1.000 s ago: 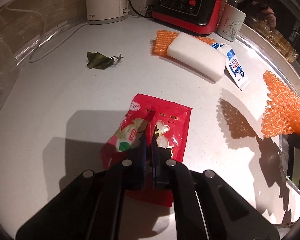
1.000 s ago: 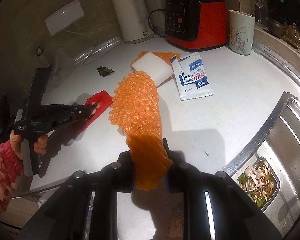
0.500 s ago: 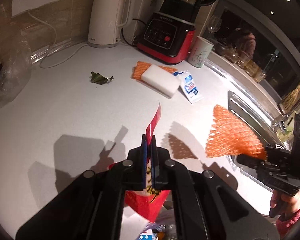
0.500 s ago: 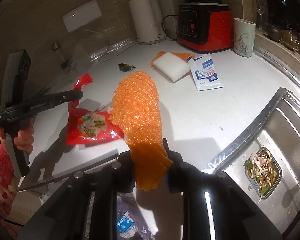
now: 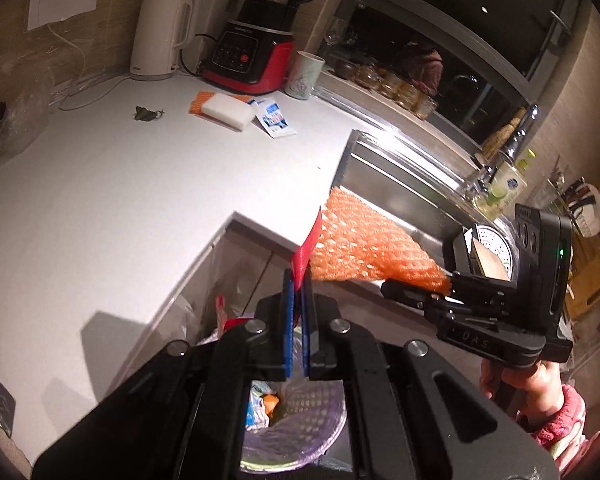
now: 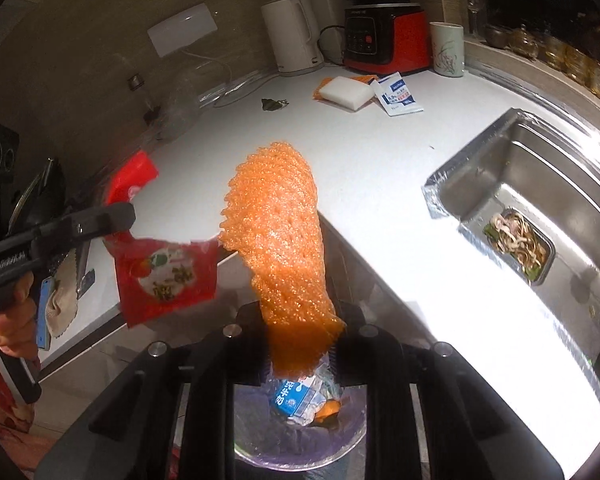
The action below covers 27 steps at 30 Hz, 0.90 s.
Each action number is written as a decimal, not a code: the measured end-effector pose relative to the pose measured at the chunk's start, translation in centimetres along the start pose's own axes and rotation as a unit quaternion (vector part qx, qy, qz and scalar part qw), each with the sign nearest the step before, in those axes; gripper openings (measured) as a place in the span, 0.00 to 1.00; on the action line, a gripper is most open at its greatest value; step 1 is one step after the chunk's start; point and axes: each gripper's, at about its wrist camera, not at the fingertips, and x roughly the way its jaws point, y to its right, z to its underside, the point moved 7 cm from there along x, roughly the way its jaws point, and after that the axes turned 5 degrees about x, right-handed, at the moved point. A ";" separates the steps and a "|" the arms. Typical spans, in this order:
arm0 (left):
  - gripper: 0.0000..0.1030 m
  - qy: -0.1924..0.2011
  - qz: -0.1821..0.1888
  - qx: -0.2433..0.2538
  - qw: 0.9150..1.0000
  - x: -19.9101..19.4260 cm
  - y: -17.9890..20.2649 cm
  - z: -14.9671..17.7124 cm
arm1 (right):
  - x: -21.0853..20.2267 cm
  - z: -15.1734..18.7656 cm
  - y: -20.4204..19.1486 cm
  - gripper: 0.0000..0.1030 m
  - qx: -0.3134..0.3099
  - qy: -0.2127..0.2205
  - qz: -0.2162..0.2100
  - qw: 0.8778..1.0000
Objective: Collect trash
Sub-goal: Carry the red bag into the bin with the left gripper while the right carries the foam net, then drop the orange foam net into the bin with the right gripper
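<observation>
The left gripper is clamped on the top edge of a red snack packet; in the right wrist view the packet hangs free below its fingers, off the edge of the desk. The right gripper is clamped on the lower end of an orange foam net, which stands up and fans out above its fingers. In the left wrist view the two pieces of trash are just beside each other, the net lying behind the thin red edge of the packet.

Below both grippers sits a trash bin lined with a purplish bag; a blue-and-white carton and some orange scrap lie inside it. The bin stands on the floor in front of the desk's corner.

On the white desk, well apart from the grippers, lie a green leaf scrap, a white foam block resting on another orange net, and a blue-and-white wipe sachet just beside the block. Behind them stand a white kettle, a red-and-black blender and a pale cup. To the right is a steel sink with a strainer basket of food scraps.
</observation>
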 end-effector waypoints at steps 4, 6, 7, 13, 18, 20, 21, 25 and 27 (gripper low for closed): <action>0.03 -0.027 0.016 0.018 0.999 0.8 1.8 3.8 | -1.5 2.4 0.2 0.23 0.019 0.007 0.016 1.000; 0.03 -0.044 0.020 0.020 0.999 2.1 2.1 5.6 | -2.1 3.5 0.3 0.23 0.028 0.009 0.021 0.999; 0.03 -0.053 0.017 0.023 0.998 3.0 2.1 6.4 | -2.3 3.9 0.4 0.23 0.033 0.010 0.024 0.999; 0.03 -0.114 -0.006 0.061 0.992 8.5 1.9 11.1 | -2.8 5.9 1.3 0.23 0.057 0.009 0.039 0.998; 0.09 -0.133 -0.017 0.089 0.987 10.5 2.5 13.0 | -2.9 6.7 1.6 0.23 0.065 0.007 0.051 0.997; 0.21 -0.139 -0.015 0.090 0.986 10.8 2.6 13.2 | -2.9 7.0 1.8 0.23 0.068 0.006 0.053 0.996; 0.34 -0.137 -0.017 0.094 0.986 10.8 2.6 13.3 | -2.9 7.2 1.9 0.23 0.069 0.005 0.055 0.996; 0.47 -0.125 -0.027 0.103 0.986 10.3 2.8 12.8 | -2.7 7.6 2.2 0.23 0.075 0.003 0.059 0.995; 0.49 -0.123 -0.025 0.101 0.987 10.0 2.8 12.5 | -2.5 7.7 2.3 0.23 0.077 0.000 0.059 0.995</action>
